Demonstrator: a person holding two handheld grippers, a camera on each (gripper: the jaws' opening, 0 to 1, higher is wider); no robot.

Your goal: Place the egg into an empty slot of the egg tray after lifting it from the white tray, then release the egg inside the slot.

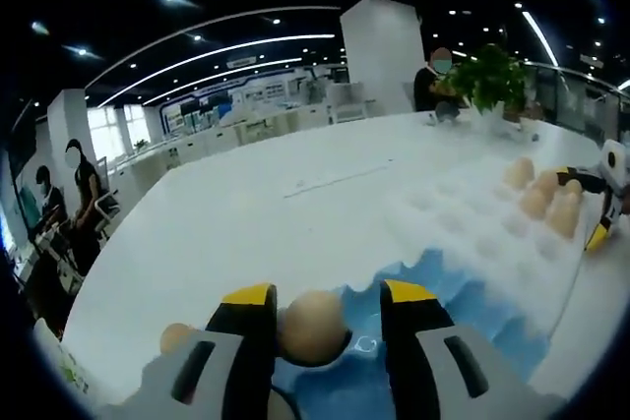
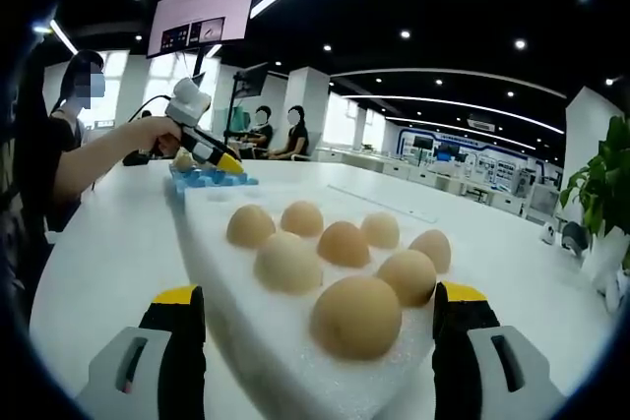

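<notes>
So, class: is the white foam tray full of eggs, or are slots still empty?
Partly filled. In the left gripper view the white foam tray holds eggs clustered at its far end, while the dimpled slots nearer the left gripper sit empty.

A tan egg sits upright in a cup of the blue egg tray, at the near end, glossy on top. Just beside it, a second egg peeks out at the tray's edge. The blue tray butts right against the long white tray, a pale foam sheet of shallow dimples. Seven brown eggs rest on that white tray, grouped together at one end, each upright in its own dimple.
</notes>
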